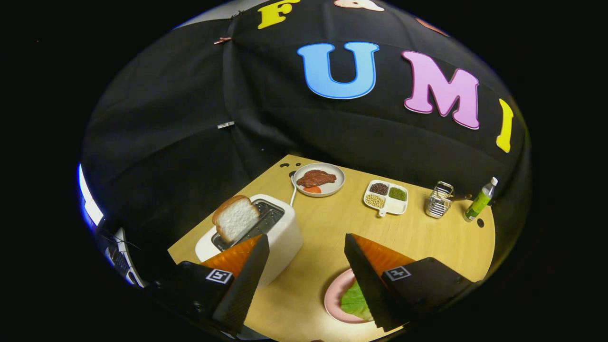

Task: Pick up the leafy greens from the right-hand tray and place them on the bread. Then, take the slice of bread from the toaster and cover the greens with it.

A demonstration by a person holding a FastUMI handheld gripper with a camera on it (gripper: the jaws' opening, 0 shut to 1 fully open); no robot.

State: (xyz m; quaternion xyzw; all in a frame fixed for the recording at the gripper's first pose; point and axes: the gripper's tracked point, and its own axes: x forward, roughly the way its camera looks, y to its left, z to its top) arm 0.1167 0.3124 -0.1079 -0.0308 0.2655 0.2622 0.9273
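The gripper (306,240) hung above the wooden counter (332,223) with its two fingers spread wide apart and nothing held between them. The left finger (247,280) rose in the lower left of the frame, its tip in front of the white toaster (285,235). The right finger (368,280) stood in the lower middle, partly covering a pink plate (332,299).

On that pink plate lay the leafy greens (355,301), a pale green leaf showing just to the left of the right finger. Whether bread lay under the leaf I could not tell, since the finger hid much of the plate.

The slice of bread (236,217) stood tilted in the toaster's slot, white crumb facing forward with a brown crust along its top, just above the left fingertip. A white cord ran from the toaster towards the far edge of the counter.

Further back, near the middle of the frame, sat a round plate (330,187) carrying a brown piece of meat (316,178) and a small orange slice. To its right was a white divided dish (385,196) with dark, green and pale beans in separate compartments. Further right stood a small wire holder (439,199), and beside it a green bottle (479,199) with a white cap, leaning a little near the counter's right edge.
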